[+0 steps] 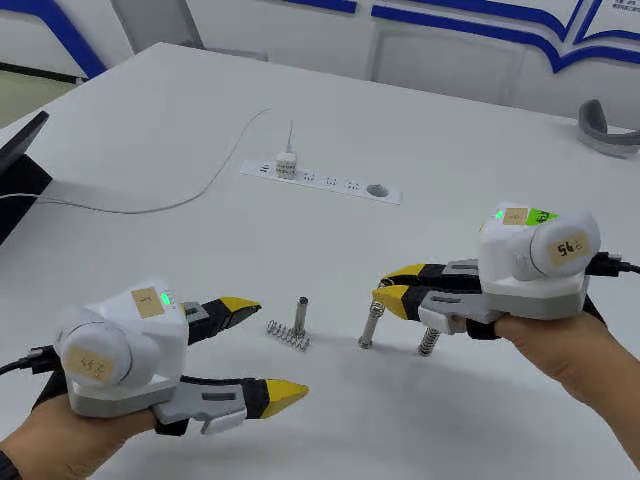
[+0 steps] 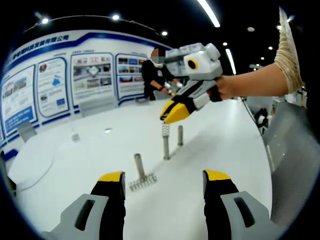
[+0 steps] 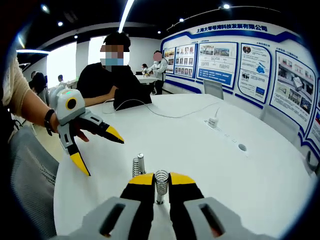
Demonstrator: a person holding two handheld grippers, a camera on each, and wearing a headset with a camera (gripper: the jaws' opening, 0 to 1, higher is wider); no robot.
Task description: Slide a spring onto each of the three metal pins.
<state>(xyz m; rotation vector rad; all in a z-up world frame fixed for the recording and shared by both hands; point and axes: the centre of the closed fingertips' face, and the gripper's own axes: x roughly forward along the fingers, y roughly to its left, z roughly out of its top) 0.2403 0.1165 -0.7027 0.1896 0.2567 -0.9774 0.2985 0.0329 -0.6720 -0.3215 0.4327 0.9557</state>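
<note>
Head view: right tongs [image 1: 381, 287] grip spring [image 1: 376, 311] upright on pin [image 1: 368, 335].

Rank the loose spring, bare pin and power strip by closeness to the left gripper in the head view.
1. Loose spring, lying just ahead of the left gripper.
2. Bare pin, upright just beyond the spring.
3. Power strip, far back.

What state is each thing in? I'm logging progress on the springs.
left pin: upright, bare.
loose spring: lying at that pin's foot.
middle pin: upright, spring near its top.
held spring: gripped by right gripper.
third pin: spring on.
left gripper: open, empty.
</note>
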